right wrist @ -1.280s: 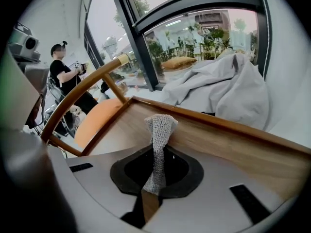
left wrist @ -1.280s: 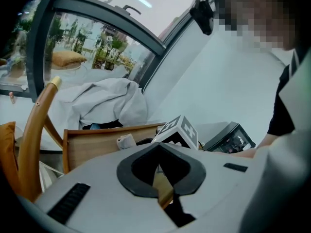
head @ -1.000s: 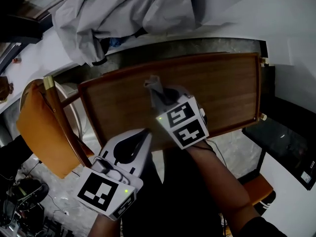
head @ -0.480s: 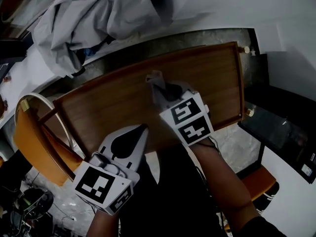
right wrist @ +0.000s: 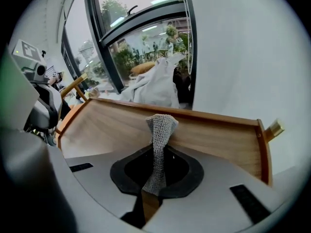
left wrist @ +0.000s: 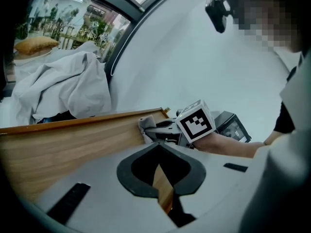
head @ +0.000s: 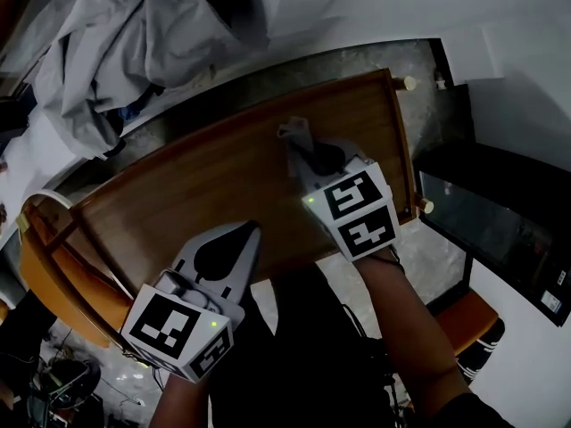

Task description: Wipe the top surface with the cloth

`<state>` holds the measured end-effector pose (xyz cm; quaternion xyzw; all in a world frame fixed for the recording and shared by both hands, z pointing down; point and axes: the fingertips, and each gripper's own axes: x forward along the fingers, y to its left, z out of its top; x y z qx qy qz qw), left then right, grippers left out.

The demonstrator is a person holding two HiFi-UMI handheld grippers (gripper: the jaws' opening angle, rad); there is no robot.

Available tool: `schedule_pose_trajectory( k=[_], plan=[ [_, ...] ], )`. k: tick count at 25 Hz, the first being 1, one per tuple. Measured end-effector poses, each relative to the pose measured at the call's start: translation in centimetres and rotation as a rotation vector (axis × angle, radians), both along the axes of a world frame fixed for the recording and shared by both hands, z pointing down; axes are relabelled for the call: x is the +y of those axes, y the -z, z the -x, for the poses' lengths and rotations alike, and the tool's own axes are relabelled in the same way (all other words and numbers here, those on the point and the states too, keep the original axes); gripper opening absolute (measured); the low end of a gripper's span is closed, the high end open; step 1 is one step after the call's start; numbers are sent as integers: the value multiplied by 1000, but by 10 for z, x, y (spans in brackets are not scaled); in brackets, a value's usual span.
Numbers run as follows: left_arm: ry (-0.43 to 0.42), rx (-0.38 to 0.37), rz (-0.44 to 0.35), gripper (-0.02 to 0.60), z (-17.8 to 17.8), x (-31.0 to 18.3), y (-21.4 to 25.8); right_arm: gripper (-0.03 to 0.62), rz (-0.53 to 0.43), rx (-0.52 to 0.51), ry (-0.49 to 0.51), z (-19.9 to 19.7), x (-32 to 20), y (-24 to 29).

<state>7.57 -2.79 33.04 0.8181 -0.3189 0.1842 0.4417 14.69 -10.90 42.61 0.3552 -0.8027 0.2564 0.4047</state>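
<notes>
Since a second before, our right gripper [head: 310, 157] had carried the cloth [head: 293, 134] along the top [head: 178, 199] toward its right end, and the left gripper [head: 248, 235] had shifted the same way. We saw the right jaws pinched shut on one end of the cloth. The grey knit stretched out from them in a twisted strip, its free end on the wood near the far rim. The left jaws were closed together with nothing between them, only a sliver of wood showing through the slit. That gripper hung over the near edge of the top, apart from the cloth. A pale sheet [head: 134, 34] lay heaped beyond the far rim.
</notes>
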Motion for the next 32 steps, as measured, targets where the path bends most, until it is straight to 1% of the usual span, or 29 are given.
schedule_pose_trajectory(
  k=[7,10,15,18,22,26,29,32],
  plan=[
    [-39,7,8,11,-30,-7,-7,40,-20,76,-77,-66,-15,2],
    [-56,11,10,11,-41,-9,-8,40,-24,127,-99,-89,-19,5],
    [-67,19,6,11,-53,-14,-5,40,-25,244,-91,-111,-22,8],
    [-70,18,5,11,-56,-14,-5,40,-24,294,-92,-117,-23,7],
    [-62,10,4,11,-49,-12,-5,40,-47,372,-102,-128,-25,8],
    [-36,16,3,11,-36,-8,-4,40,-64,444,-114,-142,-25,9],
    [-10,19,6,11,-21,-2,-3,40,-54,491,-113,-150,-24,7],
    [23,19,-3,11,2,5,2,40,-42,531,-132,-156,-25,8]
  ],
)
